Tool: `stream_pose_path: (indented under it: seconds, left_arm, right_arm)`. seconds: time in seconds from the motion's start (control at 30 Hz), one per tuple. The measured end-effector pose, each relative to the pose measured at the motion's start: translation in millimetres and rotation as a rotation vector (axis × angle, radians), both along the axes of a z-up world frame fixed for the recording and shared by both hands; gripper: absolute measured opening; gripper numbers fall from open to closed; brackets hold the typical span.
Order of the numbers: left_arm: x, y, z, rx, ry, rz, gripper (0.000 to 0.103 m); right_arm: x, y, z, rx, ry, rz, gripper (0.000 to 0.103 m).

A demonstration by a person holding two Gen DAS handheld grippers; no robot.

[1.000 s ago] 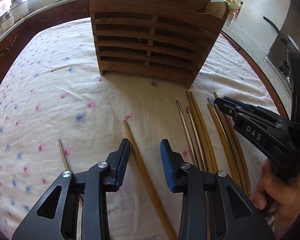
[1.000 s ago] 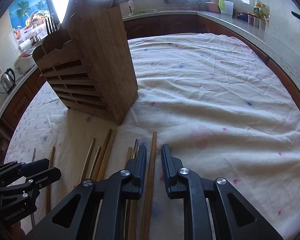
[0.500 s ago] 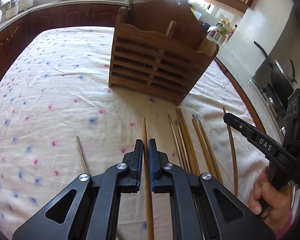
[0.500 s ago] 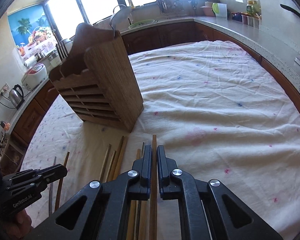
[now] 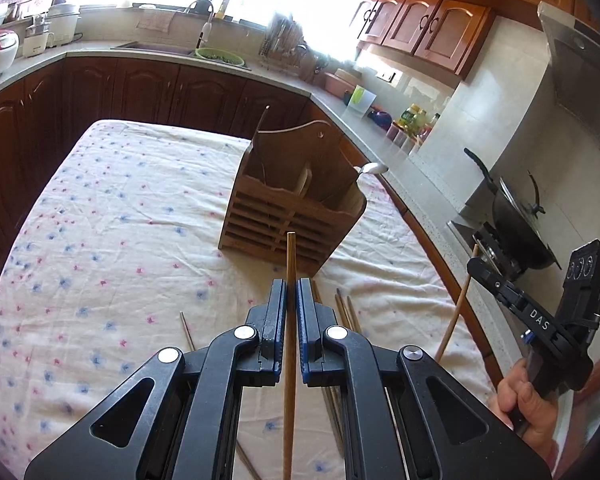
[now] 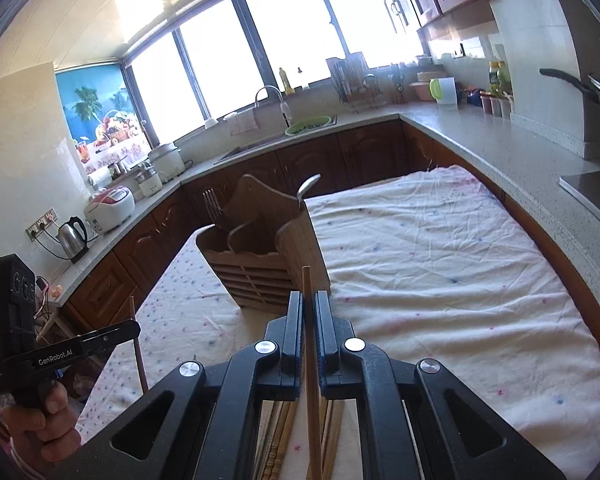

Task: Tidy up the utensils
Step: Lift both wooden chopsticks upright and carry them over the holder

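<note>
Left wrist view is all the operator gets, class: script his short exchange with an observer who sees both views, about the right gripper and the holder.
Operator: Is the right gripper's chopstick seated squarely?
Observer: Yes. The right gripper is shut on its chopstick, which runs straight out between the pads.
Operator: What stands in the wooden holder at the end opposite the spoon?
Observer: A fork, tines up, in the wooden holder; the spoon pokes out at the other end.

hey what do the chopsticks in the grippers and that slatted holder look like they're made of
Chopstick in left gripper: likely bamboo or wood, matte tan, square tip. The right gripper's chopstick looks alike. Holder: brown slatted wood or bamboo, fine striped grain on its side.
</note>
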State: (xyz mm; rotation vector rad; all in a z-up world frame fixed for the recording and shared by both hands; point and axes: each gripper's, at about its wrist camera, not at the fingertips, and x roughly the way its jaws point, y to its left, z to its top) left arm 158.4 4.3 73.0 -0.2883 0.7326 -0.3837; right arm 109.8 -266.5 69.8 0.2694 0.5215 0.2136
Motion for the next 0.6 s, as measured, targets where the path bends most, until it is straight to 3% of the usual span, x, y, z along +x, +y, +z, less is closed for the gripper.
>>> stream_pose_path:
  seconds: [0.23, 0.6]
  left_arm:
    - [-7.8, 6.2, 17.1, -0.016, -0.049, 0.015, 0.005]
    - [-10.1, 13.2, 32.0, -0.03, -0.1, 0.037, 0.005]
  right_arm:
    - [-12.8, 1.5, 24.6, 0.003, -0.075, -0.007, 0.005]
    - [-13.3, 5.2, 33.8, 0.009, -0.107, -0.001, 0.005]
